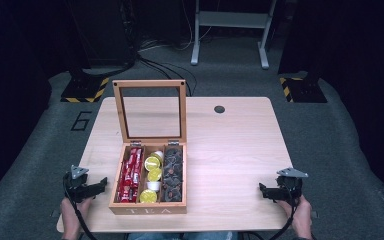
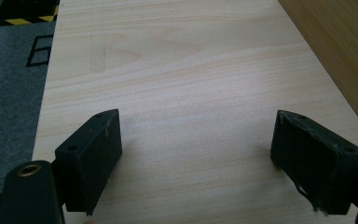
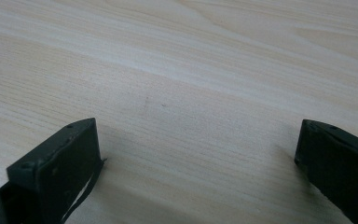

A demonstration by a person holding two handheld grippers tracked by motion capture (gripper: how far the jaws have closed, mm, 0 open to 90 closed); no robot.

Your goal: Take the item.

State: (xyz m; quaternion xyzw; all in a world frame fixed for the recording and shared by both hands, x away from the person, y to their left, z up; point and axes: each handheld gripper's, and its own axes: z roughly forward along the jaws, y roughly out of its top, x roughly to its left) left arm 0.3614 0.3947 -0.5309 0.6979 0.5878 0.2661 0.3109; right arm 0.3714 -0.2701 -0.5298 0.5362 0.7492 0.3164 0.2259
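Wooden tea box [image 1: 149, 208] on the bench [image 1: 230, 150], near its front edge, left of centre. Glass-paned lid [image 1: 150, 111] open, standing upright at the back. "TEA" on the front wall. Three compartments: red packets [image 1: 131, 174] left, yellow-topped pods [image 1: 152, 176] middle, dark pods [image 1: 173, 174] right.

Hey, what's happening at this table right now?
A person sits at a wooden table with a claw in each hand. The left claw rests just left of an open wooden tea box, and the right claw rests well off to the right. Both are open and hold nothing. The box's lid stands upright; inside are red packets, yellow-topped pods and dark pods, none touched.
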